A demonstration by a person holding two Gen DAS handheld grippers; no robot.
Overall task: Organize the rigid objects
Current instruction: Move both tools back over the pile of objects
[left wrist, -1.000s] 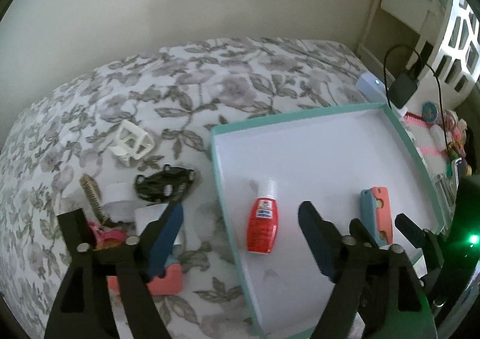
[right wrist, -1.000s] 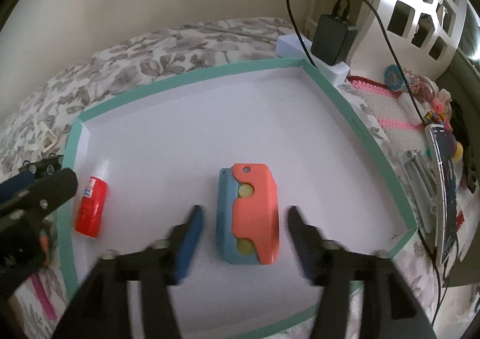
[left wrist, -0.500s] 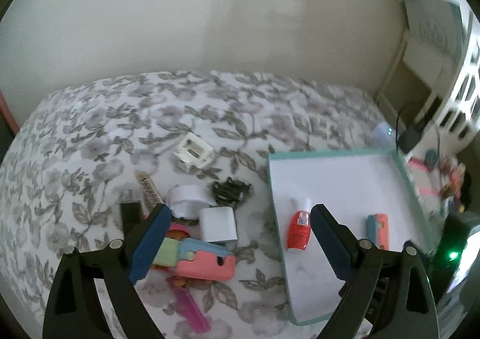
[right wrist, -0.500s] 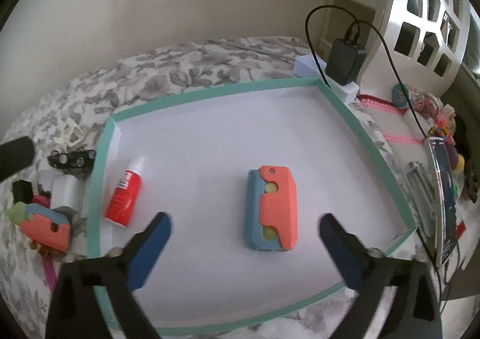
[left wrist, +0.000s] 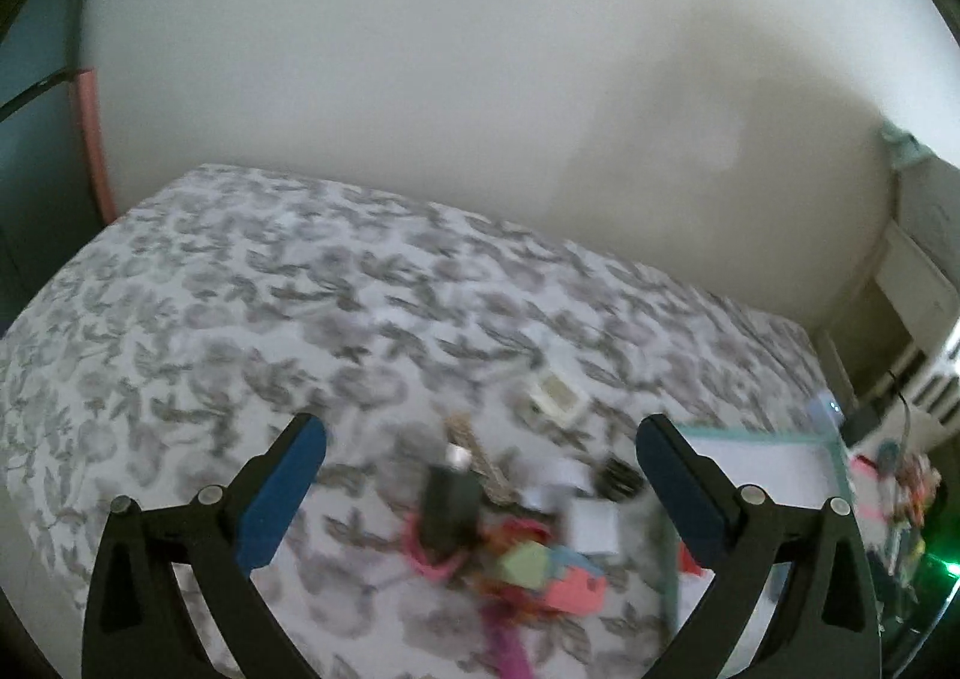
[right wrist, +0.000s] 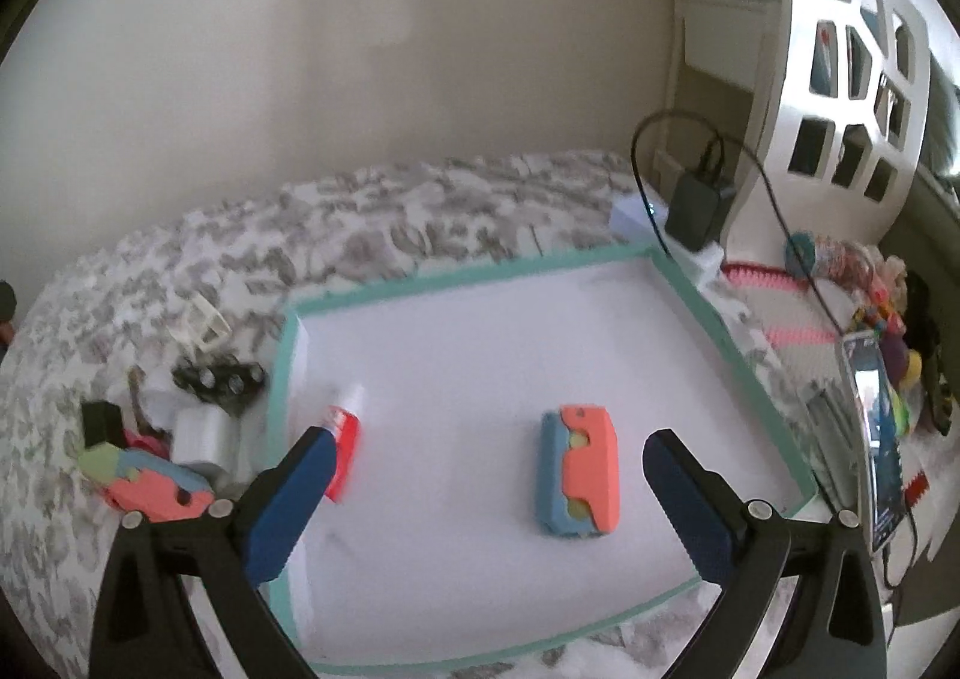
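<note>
Right gripper [right wrist: 480,493] jaws just opened, spread empty above released coral-and-blue plastic block [right wrist: 579,475] in teal-rimmed white tray [right wrist: 690,289]. Left gripper [left wrist: 480,490] also spread empty, swung from tray toward clutter pile [left wrist: 528,535]; 2 items placed.

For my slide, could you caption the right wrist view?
Open right gripper above teal-rimmed tray holding red bottle and coral-blue toy.

From my remote station I see a bed covered in a grey floral-print bedspread [left wrist: 252,319], pushed against a plain cream wall [left wrist: 420,78]. At the bedspread's right edge stands a white cut-out headboard panel [right wrist: 852,78], daylight showing through its openings. Just beside the bedspread's right corner, a black charger on a white power strip [right wrist: 696,211] trails a black cable. At the bedspread's far left runs a pink vertical strip [left wrist: 93,150].
</note>
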